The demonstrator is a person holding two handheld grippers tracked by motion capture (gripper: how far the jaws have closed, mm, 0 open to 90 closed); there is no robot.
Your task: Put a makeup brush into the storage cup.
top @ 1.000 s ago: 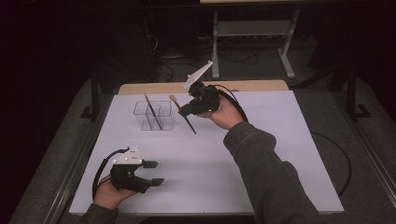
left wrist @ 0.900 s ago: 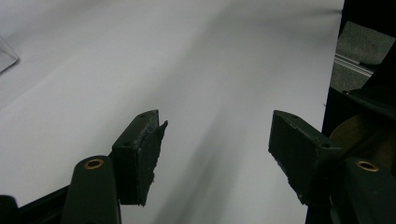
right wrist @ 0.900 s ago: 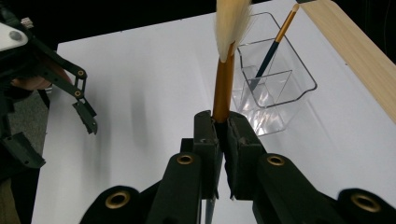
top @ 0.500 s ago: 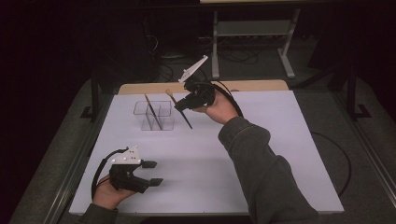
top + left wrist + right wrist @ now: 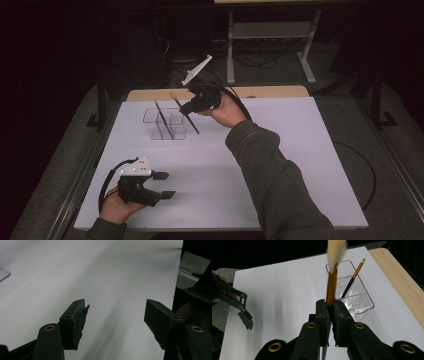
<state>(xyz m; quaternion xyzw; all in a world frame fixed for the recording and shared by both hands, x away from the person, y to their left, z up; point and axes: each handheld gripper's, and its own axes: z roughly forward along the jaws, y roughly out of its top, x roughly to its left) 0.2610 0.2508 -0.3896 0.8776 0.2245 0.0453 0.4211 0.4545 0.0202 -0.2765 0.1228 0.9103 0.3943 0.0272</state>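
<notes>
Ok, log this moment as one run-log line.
right gripper: shut on paintbrush, beside clear organizer | left gripper: open, over white table | organizer holds one brush

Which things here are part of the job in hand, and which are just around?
In the job:
- right gripper
- brown-handled, pale-bristled brush
- clear plastic divided holder
- dark blue brush in it

Just around:
- left gripper, open
- pale wooden board

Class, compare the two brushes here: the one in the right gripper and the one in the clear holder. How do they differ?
The held brush is clamped in the shut right gripper, above the table; the other brush leans in the holder, untouched. The held brush has an orange-brown shaft and a full pale tuft; the other is thinner and dark blue. Both are slender brushes.
</notes>
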